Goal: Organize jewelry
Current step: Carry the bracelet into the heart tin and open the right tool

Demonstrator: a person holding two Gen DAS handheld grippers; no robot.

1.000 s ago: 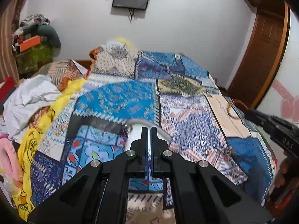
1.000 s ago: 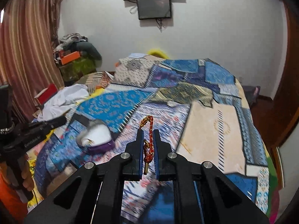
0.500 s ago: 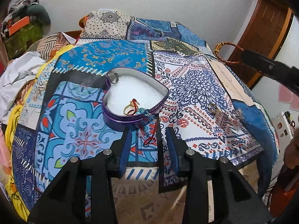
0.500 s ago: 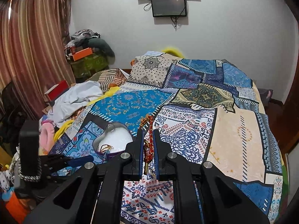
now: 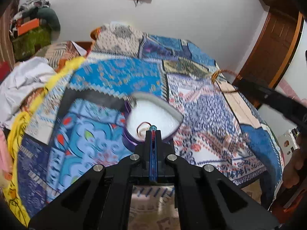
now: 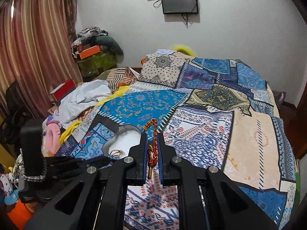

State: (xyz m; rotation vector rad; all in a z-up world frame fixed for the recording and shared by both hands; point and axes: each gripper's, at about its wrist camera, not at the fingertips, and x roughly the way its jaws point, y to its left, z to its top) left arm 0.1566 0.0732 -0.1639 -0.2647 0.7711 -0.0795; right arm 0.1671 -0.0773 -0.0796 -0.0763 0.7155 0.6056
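Observation:
A purple heart-shaped jewelry box [image 5: 151, 115] with a white lining sits open on the patchwork bedspread; it also shows in the right wrist view [image 6: 124, 140]. A red and gold ring [image 5: 143, 128] lies inside it. My left gripper [image 5: 153, 133] is shut on a red beaded piece with a teal bead [image 5: 153, 128] at its tip, held over the box's near rim. My right gripper [image 6: 152, 140] is shut on a red and gold braided bracelet [image 6: 152, 132], held above the bedspread to the right of the box; the bracelet also shows in the left wrist view [image 5: 224, 74].
The patchwork bedspread [image 6: 211, 115] covers the bed. Crumpled white cloth [image 6: 84, 97] and a yellow cloth [image 5: 28, 105] lie along its left side. A red box [image 6: 64, 90] and piled clutter [image 6: 94, 53] stand beyond. A wooden door [image 5: 272, 44] is at the right.
My left gripper was open near the box half a second ago; now it is shut on the red beaded piece and lifted over the box rim. My right gripper keeps holding the bracelet.

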